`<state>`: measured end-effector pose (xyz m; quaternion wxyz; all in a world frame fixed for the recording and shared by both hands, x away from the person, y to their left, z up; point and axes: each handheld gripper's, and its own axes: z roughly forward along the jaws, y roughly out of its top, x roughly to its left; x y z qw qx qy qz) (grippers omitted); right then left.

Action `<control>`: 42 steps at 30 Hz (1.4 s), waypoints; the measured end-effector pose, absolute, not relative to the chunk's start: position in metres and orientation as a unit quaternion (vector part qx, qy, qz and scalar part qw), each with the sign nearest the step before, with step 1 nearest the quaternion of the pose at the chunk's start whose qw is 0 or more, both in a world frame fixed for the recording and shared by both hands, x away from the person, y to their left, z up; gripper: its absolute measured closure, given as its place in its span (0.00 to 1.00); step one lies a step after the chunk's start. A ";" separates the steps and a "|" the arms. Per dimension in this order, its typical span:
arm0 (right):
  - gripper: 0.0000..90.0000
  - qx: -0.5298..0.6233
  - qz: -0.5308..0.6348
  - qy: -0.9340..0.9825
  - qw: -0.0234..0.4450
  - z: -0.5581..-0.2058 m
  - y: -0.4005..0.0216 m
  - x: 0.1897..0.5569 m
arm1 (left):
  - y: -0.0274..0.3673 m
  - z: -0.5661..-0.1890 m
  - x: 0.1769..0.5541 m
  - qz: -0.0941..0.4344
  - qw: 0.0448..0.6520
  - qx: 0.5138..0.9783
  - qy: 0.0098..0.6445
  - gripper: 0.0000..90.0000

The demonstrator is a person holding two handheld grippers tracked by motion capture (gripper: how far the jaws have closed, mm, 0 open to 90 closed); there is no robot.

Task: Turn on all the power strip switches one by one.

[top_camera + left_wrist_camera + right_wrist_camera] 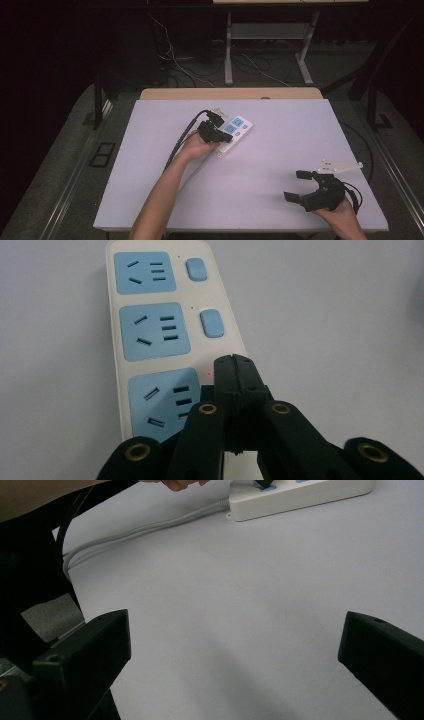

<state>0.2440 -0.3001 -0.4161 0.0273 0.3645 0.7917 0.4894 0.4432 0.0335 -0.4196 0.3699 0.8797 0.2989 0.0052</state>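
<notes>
Your left gripper (234, 362) has its jaws pressed flat together, nothing between them. The tips sit on the power strip (150, 315), right by the switch spot beside the nearest blue socket (162, 402). A tiny red light (208, 373) shows just left of the tips. Whether the tips actually press a switch there is hidden by the jaws. The two farther switches (212, 323) are in plain sight, untouched.

In the high view the strip (239, 130) lies left of centre and toward the far side of the white table (280, 165), angled, with your left gripper (212, 132) over its near end. Its grey cord (145, 530) runs off toward the table's left edge.

Your right gripper (300, 187) is well apart from the strip, near the table's front right corner, jaws spread wide and empty. In the right gripper view both jaws stand far apart over bare table.
</notes>
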 end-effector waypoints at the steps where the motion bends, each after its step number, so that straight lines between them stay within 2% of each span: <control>1: 0.00 0.365 0.490 0.791 0.028 -0.416 -0.300 0.244 | 0.034 -0.420 0.444 0.003 0.370 0.879 0.301 1.00; 12: 0.00 0.366 0.490 0.791 0.029 -0.416 -0.302 0.244 | 0.032 -0.418 0.438 0.016 0.356 0.893 0.275 1.00; 20: 0.00 0.367 0.490 0.790 0.029 -0.417 -0.302 0.245 | 0.033 -0.419 0.439 0.008 0.360 0.888 0.285 0.99; 29: 0.00 0.368 0.490 0.790 0.027 -0.417 -0.303 0.246 | 0.035 -0.417 0.439 0.025 0.366 0.888 0.278 0.99; 42: 0.00 0.369 0.491 0.789 0.026 -0.417 -0.304 0.246 | 0.032 -0.398 0.445 0.031 0.367 0.889 0.272 0.99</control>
